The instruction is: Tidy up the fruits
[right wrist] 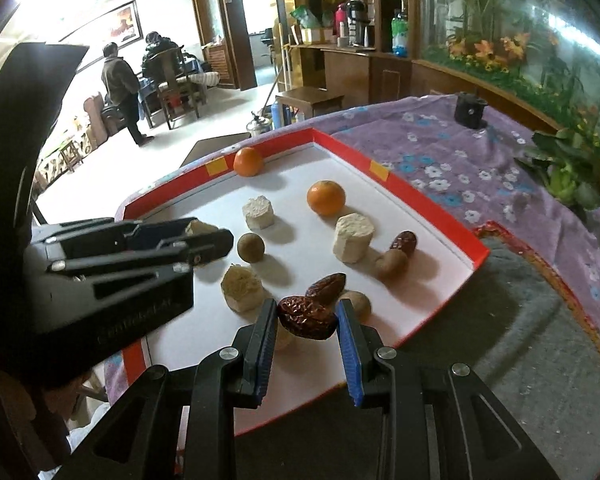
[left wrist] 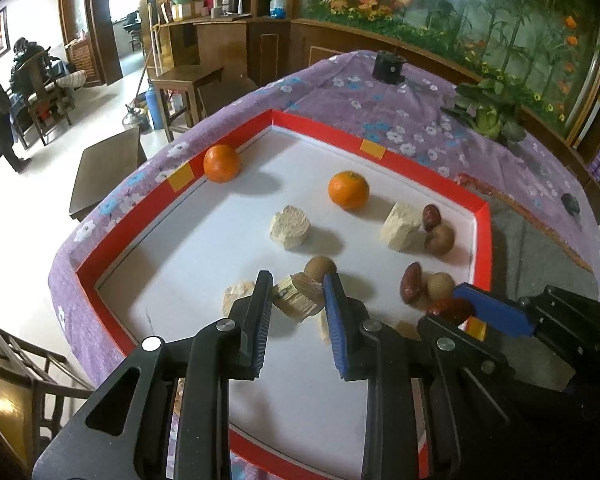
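— What's in the red-walled tray (left wrist: 485,236) on the desk (left wrist: 380,96)?

— Two oranges: one (left wrist: 221,163) against the far wall, one (left wrist: 348,190) nearer the middle. Pale cut chunks: I count two lying free in the middle, (left wrist: 290,227) and (left wrist: 402,225), plus the ones by the tools. Round brown fruits: I make out four, one of them (left wrist: 440,240) touching a dark red date (left wrist: 431,217) at the right wall.

— And the dates?

— Three: that one, another (left wrist: 411,282) lying near the right wall, and one wrinkled date (right wrist: 306,318) pinched in the right tool (right wrist: 306,320).

— The left tool?

— The left tool (left wrist: 296,300) is clamped on a pale chunk (left wrist: 296,298) over the near part of the tray, with another chunk (left wrist: 236,294) just to its left.

— Anything else on the desk?

— A small black pot (left wrist: 389,66) and a leafy plant (left wrist: 490,114), well apart from the tray.
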`<state>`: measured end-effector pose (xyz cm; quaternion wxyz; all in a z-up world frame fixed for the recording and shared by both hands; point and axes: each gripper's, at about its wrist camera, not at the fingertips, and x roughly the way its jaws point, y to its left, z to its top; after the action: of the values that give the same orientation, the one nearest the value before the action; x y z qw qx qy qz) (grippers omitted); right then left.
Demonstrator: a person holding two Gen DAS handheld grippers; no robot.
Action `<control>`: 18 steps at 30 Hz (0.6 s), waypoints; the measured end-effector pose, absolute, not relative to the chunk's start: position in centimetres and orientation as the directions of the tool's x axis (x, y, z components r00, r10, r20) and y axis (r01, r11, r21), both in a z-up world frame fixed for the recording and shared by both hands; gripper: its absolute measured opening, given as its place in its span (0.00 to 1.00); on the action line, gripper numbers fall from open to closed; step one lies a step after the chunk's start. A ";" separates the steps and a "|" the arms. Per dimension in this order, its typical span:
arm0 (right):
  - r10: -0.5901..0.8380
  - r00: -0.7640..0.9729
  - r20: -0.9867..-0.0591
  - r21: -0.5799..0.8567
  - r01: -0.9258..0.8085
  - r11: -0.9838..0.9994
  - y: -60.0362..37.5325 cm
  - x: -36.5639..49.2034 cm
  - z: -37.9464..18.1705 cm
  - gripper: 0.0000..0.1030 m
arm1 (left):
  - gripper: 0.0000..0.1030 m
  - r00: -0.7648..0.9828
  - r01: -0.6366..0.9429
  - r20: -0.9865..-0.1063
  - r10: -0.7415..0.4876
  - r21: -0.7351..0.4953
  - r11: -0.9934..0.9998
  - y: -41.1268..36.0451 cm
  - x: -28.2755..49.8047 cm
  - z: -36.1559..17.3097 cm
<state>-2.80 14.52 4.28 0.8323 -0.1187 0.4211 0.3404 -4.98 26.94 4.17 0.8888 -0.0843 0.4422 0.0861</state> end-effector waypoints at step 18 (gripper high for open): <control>0.503 0.395 -0.769 0.143 -0.660 0.738 13.4 -3.4 3.7 0.39 | 0.53 0.593 -0.306 -0.789 0.162 -0.035 0.951 26.9 -5.0 3.6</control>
<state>-3.35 13.43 3.67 0.8301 -0.0928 0.4239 0.3501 -5.05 26.93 3.58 0.8884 -0.0835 0.4317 0.1317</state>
